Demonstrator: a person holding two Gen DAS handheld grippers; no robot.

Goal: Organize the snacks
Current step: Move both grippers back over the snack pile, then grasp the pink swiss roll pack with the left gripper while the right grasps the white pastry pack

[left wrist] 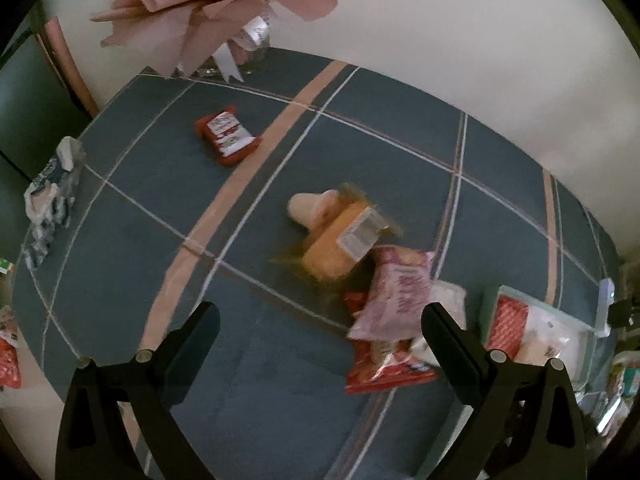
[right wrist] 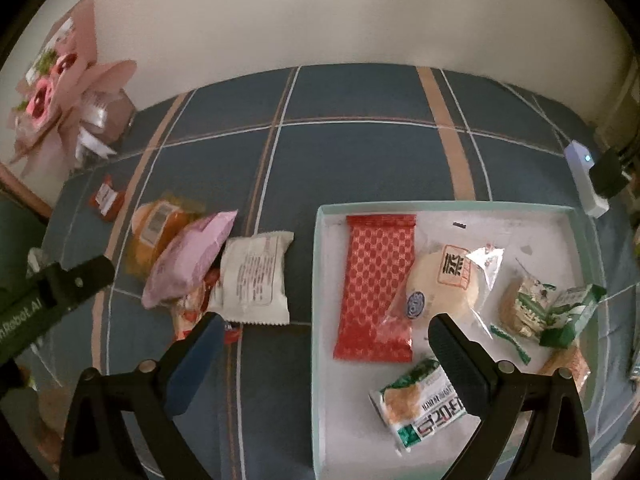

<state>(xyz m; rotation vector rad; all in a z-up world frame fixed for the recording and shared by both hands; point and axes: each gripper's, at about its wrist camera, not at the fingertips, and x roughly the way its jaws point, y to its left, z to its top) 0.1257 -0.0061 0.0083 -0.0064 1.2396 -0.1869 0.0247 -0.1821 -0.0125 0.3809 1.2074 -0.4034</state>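
Two sets of tongs appear, one per wrist view, both with jaws spread wide and holding nothing. Left tongs hover over a worktop covered by a blue cloth with pale grid lines and tan stripes. Ahead of them lies a loose pile of snacks: an orange packet with a white label, a pink packet leaning on it, and a red wrapper beneath, just beside the right finger. A small red packet lies well apart, farther back, near a pink paper bouquet at the far edge. Right tongs hang above the near left edge of a shallow white tray with a pale green rim. Inside the tray lie a red patterned bar, a round pale cake in clear wrap touching the bar's right side, a green-and-white packet at the near edge partly behind the right finger, and a green carton beside crackers at the right. Left of the tray, on the cloth, a white packet lies just beside the pink packet, which overlaps the orange packet. Part of the left tongs enters the right wrist view at the left border. A white device with a small light rests at the far right.
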